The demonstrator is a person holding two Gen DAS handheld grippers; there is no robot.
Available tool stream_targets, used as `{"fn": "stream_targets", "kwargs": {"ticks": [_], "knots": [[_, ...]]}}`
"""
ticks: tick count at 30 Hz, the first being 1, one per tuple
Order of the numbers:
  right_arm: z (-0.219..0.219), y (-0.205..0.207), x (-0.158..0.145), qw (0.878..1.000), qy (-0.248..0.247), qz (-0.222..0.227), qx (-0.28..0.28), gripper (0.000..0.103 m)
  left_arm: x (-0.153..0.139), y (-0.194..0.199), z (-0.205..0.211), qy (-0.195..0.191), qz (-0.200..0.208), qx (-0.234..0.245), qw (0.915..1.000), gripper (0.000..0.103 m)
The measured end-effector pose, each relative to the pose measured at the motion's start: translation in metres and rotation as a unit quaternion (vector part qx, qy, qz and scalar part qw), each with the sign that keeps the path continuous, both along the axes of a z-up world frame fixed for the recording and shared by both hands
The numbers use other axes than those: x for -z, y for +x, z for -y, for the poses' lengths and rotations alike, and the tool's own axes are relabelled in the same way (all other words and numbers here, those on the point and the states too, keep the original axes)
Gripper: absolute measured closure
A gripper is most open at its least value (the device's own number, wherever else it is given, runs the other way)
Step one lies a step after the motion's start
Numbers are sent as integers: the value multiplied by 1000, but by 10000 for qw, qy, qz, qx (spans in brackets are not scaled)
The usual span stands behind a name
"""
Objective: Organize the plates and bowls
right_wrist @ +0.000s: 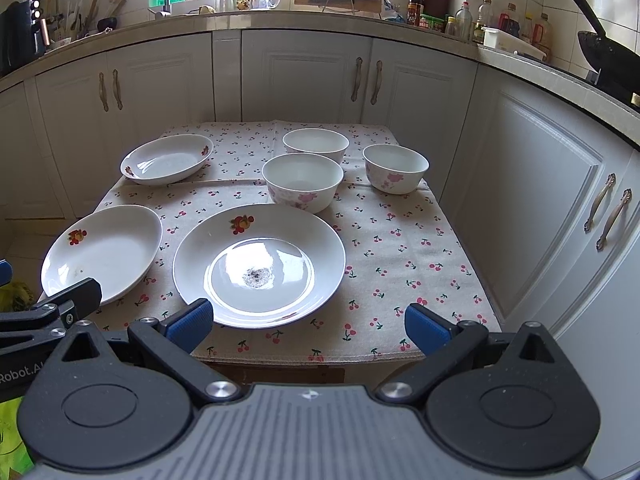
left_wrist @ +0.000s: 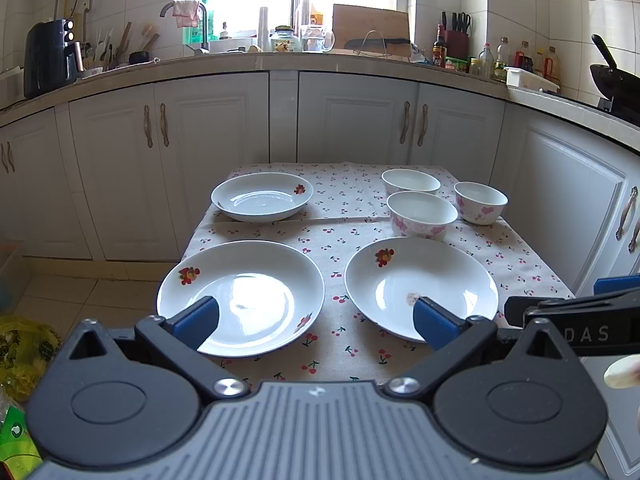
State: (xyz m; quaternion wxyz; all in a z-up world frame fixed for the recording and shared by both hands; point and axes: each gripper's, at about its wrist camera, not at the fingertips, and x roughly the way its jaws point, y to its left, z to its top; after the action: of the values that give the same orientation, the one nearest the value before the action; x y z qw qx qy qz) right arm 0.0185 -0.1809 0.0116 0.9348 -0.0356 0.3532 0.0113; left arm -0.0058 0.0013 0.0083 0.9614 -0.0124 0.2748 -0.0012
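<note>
Blue-padded fingers of the left gripper (left_wrist: 316, 320) and right gripper (right_wrist: 308, 326) hang spread and empty before three glazed white fruit-printed plates (right_wrist: 259, 264) and three white pink-flowered bowls (right_wrist: 303, 182) on the cherry-print cloth-covered tabletop (right_wrist: 400, 264). The ware looks stiff, slick and breakable; rims seem the best hold. Neighbouring bowls crowd the back.

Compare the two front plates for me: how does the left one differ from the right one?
The front right plate has a grey speck patch at its centre; the front left plate shows only faint specks. The right one lies nearer the pink-flowered bowl, the left one at the table's left edge. Both are white, fruit-printed, upright and unstacked.
</note>
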Motion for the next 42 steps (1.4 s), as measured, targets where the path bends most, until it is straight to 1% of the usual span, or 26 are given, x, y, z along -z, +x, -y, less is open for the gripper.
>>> {"fn": "stream_targets", "kwargs": {"ticks": [42], "knots": [[-2, 0, 1, 10000, -34, 22, 13, 0, 3, 1, 0, -12, 12, 21, 10000, 1]]}}
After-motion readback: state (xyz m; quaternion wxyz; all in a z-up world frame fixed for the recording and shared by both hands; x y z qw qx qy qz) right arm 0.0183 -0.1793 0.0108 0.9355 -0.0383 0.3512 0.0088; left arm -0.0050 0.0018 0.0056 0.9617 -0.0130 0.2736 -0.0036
